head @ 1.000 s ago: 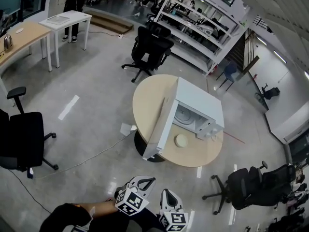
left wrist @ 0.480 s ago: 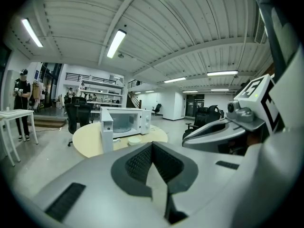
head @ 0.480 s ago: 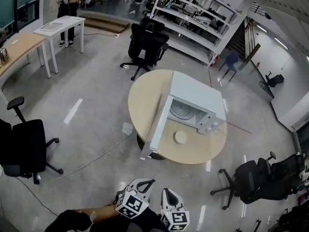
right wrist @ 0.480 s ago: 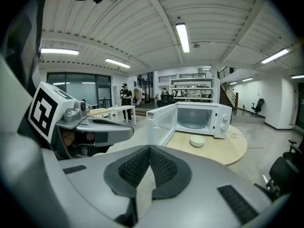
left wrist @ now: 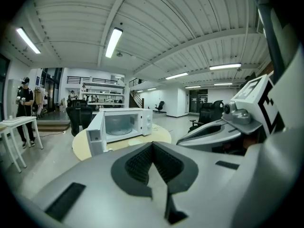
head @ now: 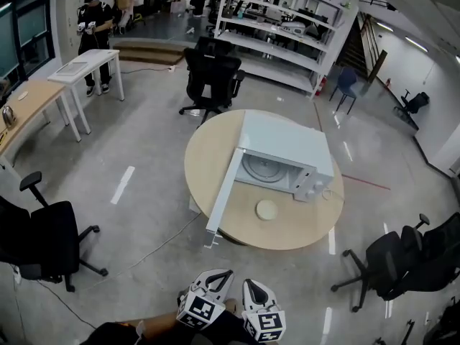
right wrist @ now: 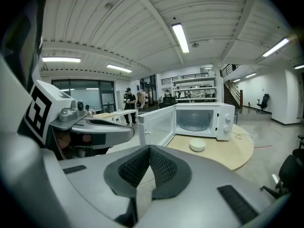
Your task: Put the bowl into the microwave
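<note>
A small cream bowl (head: 267, 210) (right wrist: 197, 145) sits on the round wooden table (head: 205, 157), just in front of the white microwave (head: 284, 157) (left wrist: 126, 122) (right wrist: 204, 120). The microwave's door (head: 222, 191) stands wide open toward me, and its glass turntable shows inside. Both grippers are held low and close to my body, well short of the table. My left gripper (head: 218, 276) (left wrist: 152, 146) is shut with nothing in it. My right gripper (head: 253, 288) (right wrist: 149, 148) is also shut and empty.
Black office chairs stand around the table: one beyond it (head: 210, 77), one at left (head: 39, 239), one at right (head: 402, 261). A cable (head: 154, 239) runs over the floor from the table's base. Shelving (head: 280, 27) lines the back. A person (head: 92, 24) stands by a white desk (head: 83, 67).
My view has moved closer to the table and round toward the microwave's open front. Both grippers stay shut at the bottom of the view.
</note>
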### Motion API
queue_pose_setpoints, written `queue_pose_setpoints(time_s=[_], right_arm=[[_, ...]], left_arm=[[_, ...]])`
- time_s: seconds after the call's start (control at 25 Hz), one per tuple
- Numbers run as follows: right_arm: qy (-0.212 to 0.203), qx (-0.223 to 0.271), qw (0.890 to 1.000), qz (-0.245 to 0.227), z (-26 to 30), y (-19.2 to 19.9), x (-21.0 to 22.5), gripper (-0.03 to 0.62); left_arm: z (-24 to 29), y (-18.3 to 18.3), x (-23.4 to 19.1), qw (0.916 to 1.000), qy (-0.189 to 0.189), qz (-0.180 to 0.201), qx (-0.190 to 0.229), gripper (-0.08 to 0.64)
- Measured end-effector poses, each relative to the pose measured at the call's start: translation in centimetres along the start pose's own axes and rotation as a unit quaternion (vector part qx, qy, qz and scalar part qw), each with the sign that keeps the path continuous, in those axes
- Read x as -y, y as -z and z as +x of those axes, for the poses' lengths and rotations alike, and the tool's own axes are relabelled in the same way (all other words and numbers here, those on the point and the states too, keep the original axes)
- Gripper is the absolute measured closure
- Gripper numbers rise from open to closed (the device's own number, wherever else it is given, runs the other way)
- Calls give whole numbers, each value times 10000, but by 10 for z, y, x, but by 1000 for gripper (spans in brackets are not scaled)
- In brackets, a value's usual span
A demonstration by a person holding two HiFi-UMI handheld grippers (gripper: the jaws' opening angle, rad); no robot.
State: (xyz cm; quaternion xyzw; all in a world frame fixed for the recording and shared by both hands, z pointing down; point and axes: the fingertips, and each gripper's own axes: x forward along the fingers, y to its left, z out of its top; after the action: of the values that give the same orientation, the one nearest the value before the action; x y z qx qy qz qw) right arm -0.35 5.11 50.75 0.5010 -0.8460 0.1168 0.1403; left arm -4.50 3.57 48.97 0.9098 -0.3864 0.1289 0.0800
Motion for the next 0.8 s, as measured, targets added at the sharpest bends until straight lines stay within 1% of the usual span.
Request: queue_pose_setpoints(time_s=[0.24,0.4,0.68,0.8], right_arm=[[-44,94,9999,138,-4,-11,41,577],[-158,157,9996,181,-3,-16,61,577],[-415,216,9988,123,-2,-23,94,577],[-527,243,9983,83,-2,-24,105,577]], left_arm=[[31,-15,11,9997,-186,142,-37,512],[49,-22,15,9991,-340,241,-24,512],[73,-30,24,9976,-680,110,-120,512],[82,-32,27,9964,-842,105,-89,512]])
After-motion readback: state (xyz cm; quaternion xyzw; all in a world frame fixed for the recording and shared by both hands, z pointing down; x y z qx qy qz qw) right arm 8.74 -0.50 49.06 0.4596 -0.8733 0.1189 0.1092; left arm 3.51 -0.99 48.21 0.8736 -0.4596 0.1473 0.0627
